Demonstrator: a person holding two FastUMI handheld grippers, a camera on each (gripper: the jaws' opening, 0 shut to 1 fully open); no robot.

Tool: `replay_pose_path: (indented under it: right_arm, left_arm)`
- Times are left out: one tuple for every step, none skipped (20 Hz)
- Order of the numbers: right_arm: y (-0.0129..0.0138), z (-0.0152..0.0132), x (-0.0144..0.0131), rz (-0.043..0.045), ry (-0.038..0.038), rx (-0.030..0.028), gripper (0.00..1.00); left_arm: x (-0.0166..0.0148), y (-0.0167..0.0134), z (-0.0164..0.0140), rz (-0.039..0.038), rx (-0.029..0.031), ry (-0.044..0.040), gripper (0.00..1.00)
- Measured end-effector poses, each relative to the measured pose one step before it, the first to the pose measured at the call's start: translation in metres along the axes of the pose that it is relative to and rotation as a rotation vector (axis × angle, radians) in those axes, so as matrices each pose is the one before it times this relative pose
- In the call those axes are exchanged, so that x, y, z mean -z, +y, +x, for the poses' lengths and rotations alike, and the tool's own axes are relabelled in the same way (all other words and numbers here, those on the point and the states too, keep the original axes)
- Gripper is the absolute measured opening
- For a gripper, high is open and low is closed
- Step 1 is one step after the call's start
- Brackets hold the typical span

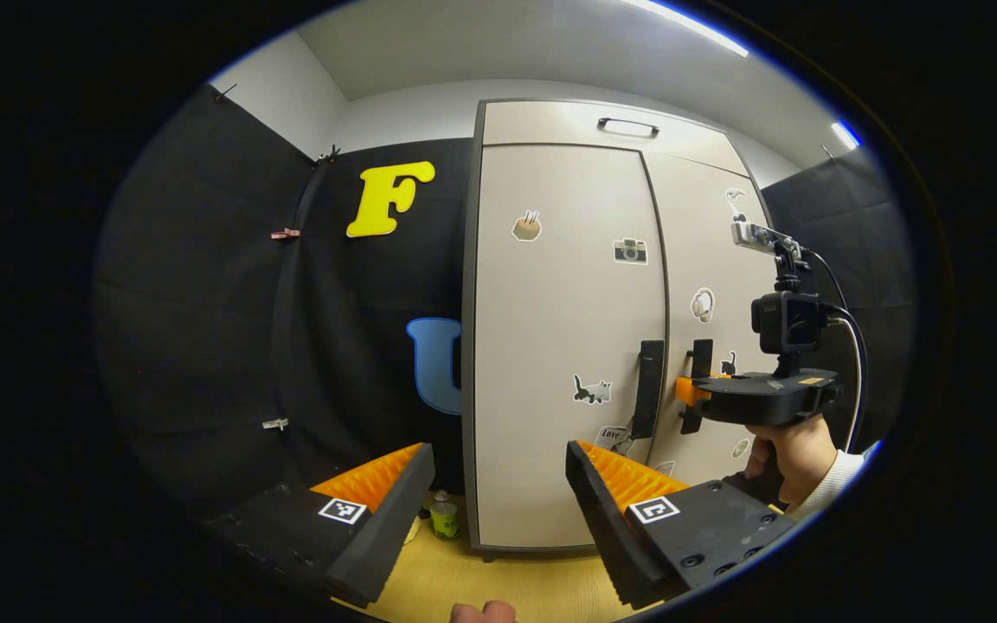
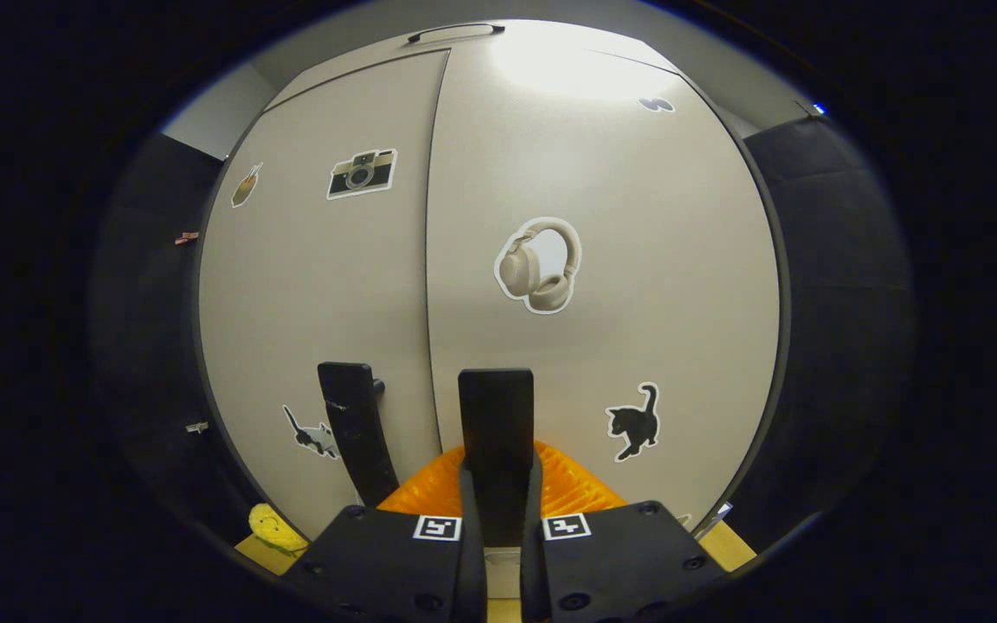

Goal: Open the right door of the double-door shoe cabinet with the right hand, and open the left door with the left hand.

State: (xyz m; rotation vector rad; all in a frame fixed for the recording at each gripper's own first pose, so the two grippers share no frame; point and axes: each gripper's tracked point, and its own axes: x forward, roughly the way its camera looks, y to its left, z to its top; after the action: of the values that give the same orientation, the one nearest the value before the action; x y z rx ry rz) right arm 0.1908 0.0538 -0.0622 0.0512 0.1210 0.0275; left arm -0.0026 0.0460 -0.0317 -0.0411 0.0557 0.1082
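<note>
Shoe cabinet point(image 1: 568, 346): smooth beige panels, semi-matt, like laminate; right door point(image 2: 637, 260) throws back a soft glare near its top. Right door handle point(image 2: 496, 433) and left door handle point(image 1: 650, 389): dark, matt, probably plastic. Stickers point(image 2: 539, 264): paper-like, slightly glossy. Right gripper point(image 2: 498, 510): ribbed pads point(image 2: 572, 489), matt hard plastic body with screws. Booth wall point(image 1: 204, 303): dull black cloth. Floor point(image 1: 498, 580): pale wood-look surface, smooth.
</note>
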Motion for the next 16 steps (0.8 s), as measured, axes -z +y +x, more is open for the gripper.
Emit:
replay_pose_path:
  right_arm:
    - [-0.00162, -0.00416, -0.00118, -0.00172, 0.00107, -0.00187, 0.19]
    - [-0.00104, -0.00452, -0.00034, 0.00561, 0.00149, -0.00492, 0.19]
    - [-0.00129, -0.0051, 0.00002, 0.0088, 0.0013, -0.00554, 0.19]
    - [-0.00187, -0.00524, -0.00068, 0.00289, -0.00266, -0.00506, 0.19]
    - [-0.0024, -0.0039, -0.00151, -0.00063, -0.00021, -0.00299, 0.19]
    - [-0.00125, -0.00246, -0.00117, 0.00208, -0.00132, -0.00224, 0.19]
    - [-0.00075, -0.00112, -0.00035, 0.00321, -0.00077, -0.00214, 0.19]
    - [-0.00062, -0.00022, -0.00037, -0.00003, -0.00247, -0.00145, 0.19]
    - [-0.00156, -0.00231, -0.00106, -0.00017, -0.00497, -0.00093, 0.19]
    - [-0.00072, -0.00081, 0.00039, 0.00166, -0.00125, -0.0011, 0.19]
    - [-0.00102, -0.00183, -0.00091, 0.00509, -0.00204, -0.00253, 0.19]
    - [-0.00101, -0.00032, 0.00012, 0.00798, 0.00127, -0.00155, 0.19]
    - [-0.00053, -0.00189, -0.00052, 0.00538, -0.00534, -0.00027, 0.19]
    - [-0.00078, -0.00095, -0.00072, -0.00109, -0.00428, 0.00028, 0.19]
    - [-0.00071, -0.00104, -0.00075, -0.00408, -0.00216, -0.00895, 0.19]
    - [-0.00074, -0.00056, 0.00033, 0.01554, 0.00045, -0.01002, 0.14]
  left_arm:
    - [-0.00152, 0.00062, -0.00212, 0.00062, -0.00482, -0.00136, 0.94]
    - [-0.00018, -0.00036, -0.00204, 0.00206, -0.00194, -0.0017, 0.94]
    - [-0.00166, -0.00149, -0.0029, 0.00247, -0.00157, -0.00218, 0.94]
    - [-0.00226, -0.00152, -0.00304, 0.00196, -0.00029, -0.00354, 0.94]
    - [-0.00198, -0.00302, -0.00272, 0.00099, 0.00209, -0.00323, 0.94]
    - [-0.00041, -0.003, -0.00278, 0.00124, 0.00371, -0.00342, 0.94]
    - [-0.00233, -0.00348, -0.00295, 0.00272, 0.00344, -0.00318, 0.94]
    - [0.00004, -0.00211, -0.00272, 0.00242, 0.0016, -0.00287, 0.94]
    - [-0.00111, -0.00198, -0.00075, 0.00149, 0.00281, -0.00069, 0.94]
    - [-0.00036, -0.0022, -0.00192, 0.00063, 0.00189, -0.00022, 0.94]
    - [-0.00018, -0.00221, -0.0002, -0.00009, 0.0026, 0.00079, 0.94]
    - [0.00015, -0.00253, -0.00057, 0.00064, 0.00307, 0.00058, 0.94]
    - [-0.00066, -0.00273, 0.00001, 0.00221, 0.00157, 0.00036, 0.94]
    - [0.00101, -0.00129, -0.00059, 0.00095, 0.00061, -0.00062, 0.94]
    - [0.00009, -0.00161, -0.00014, -0.00076, 0.00139, 0.00073, 0.94]
    - [0.0008, -0.00195, 0.00037, -0.00237, 0.0009, 0.0011, 0.94]
